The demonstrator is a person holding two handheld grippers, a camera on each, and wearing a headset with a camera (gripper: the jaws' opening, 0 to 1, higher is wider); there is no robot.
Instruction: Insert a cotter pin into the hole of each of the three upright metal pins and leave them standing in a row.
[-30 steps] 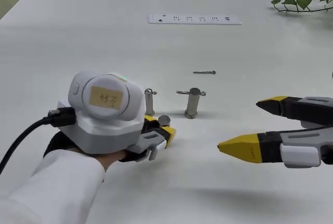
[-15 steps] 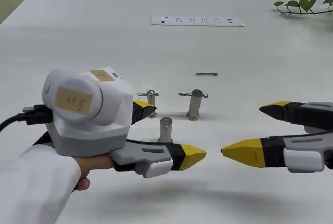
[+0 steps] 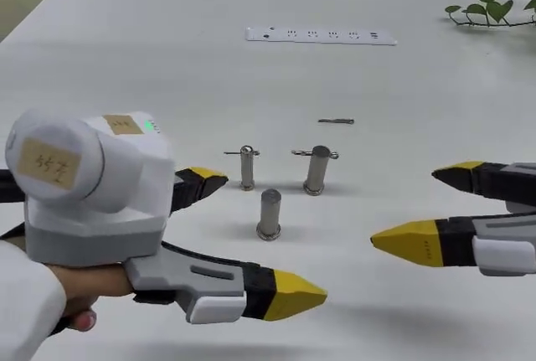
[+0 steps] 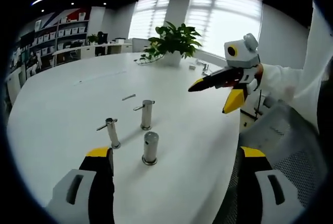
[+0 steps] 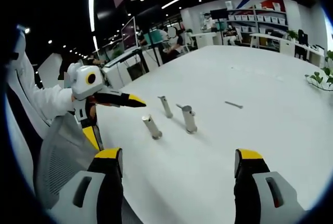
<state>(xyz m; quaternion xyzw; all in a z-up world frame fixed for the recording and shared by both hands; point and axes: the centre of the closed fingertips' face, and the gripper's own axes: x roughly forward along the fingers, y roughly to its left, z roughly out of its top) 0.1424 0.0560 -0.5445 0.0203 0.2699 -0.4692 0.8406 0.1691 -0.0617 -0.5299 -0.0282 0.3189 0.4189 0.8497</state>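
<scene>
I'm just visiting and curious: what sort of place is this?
Probably an open-plan office or lab: a large white table, shelves of boxes along the wall, and a potted plant beside windows with blinds.

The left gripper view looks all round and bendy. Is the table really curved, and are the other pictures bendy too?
Left gripper view: a fisheye lens bows the table, and the windows glare white. Right gripper view: same bending, and the ceiling light strips curve. Head view: no bending; the power strip looks straight and the metal pins look sharp.

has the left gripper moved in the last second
Yes: the left gripper has drawn back toward the person, away from the bare pin.
</scene>
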